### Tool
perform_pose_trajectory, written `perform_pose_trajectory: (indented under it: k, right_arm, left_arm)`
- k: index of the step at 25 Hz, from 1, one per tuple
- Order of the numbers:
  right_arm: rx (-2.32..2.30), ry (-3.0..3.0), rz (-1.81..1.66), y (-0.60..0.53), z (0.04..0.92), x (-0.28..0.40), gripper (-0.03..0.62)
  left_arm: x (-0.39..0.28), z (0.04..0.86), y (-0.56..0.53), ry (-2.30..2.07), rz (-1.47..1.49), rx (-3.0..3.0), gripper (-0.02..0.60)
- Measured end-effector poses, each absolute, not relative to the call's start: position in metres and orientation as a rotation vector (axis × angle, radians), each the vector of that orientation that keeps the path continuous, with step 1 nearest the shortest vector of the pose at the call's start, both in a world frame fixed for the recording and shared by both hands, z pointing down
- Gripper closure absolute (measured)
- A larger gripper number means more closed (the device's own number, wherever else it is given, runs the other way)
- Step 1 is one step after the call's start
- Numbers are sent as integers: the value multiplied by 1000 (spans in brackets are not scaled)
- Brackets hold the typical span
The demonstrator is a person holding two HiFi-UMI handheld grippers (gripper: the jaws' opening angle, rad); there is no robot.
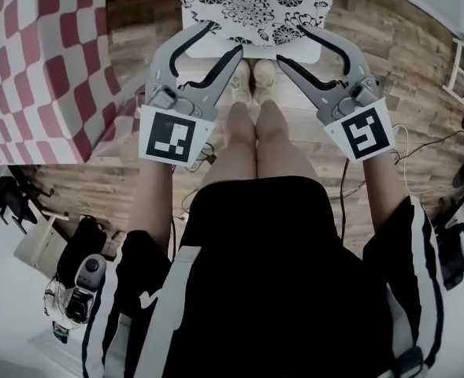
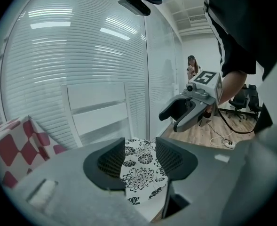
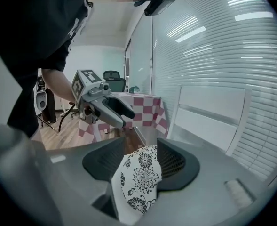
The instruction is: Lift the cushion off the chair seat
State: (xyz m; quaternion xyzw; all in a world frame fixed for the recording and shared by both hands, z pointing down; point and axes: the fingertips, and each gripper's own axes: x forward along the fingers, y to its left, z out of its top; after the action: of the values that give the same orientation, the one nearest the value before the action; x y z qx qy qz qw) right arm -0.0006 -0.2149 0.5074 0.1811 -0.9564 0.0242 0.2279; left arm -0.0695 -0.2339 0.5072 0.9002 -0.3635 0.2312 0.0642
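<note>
Cushion (image 1: 255, 2), the b/w floral one, lies flat on the white chair seat (image 1: 257, 52) straight ahead of me, w/ its near edge just short of the seat's front lip. I've got the left hand-held gripper (image 1: 225, 38) at the front-left corner & the right hand-held gripper (image 1: 291, 43) at the front-right. Both are angled inward & tipped down a bit. Makes sense imo: a soft pad only comes up level if taken at two spread pts.

Both sets of jaws stand apart, nothing pinched. In the left gripper view the cushion (image 2: 140, 173) shows in the gap betw the pads, and it's the same in the right gripper view (image 3: 140, 178), but the pads aren't pressing on it. Whether a tip already brushes the edge I can't tell.

Room for moving:
- The chair back (image 2: 98, 112) rises right behind the far edge, w/ blinds (image 2: 82, 46) beyond, so there's no space to push fwd.
- The checkered tabletop (image 1: 35, 61) sits near the left one's outer flank, so I'd keep that elbow in.
- The right side is open wood floor (image 1: 421, 77), w/ cables (image 1: 421, 144) low & clear of the path.
- My legs (image 1: 255, 144) stand just in front of the seat, so pull-back is short.

Straight up looks like the free direction, once each pair straddles the front edge & closes
</note>
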Motion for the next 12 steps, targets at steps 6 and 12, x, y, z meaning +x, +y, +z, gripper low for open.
perform_pose_trajectory:
  k: [6, 12]
  right_arm:
    - [438, -2578, 43, -205, 537, -4, 391]
    - [394, -2557, 52, -200, 562, -9, 390]
  left_arm:
    - [-68, 539, -225, -1035, 801, 2726, 371]
    - [-64, 565, -219, -999, 839, 2716, 361]
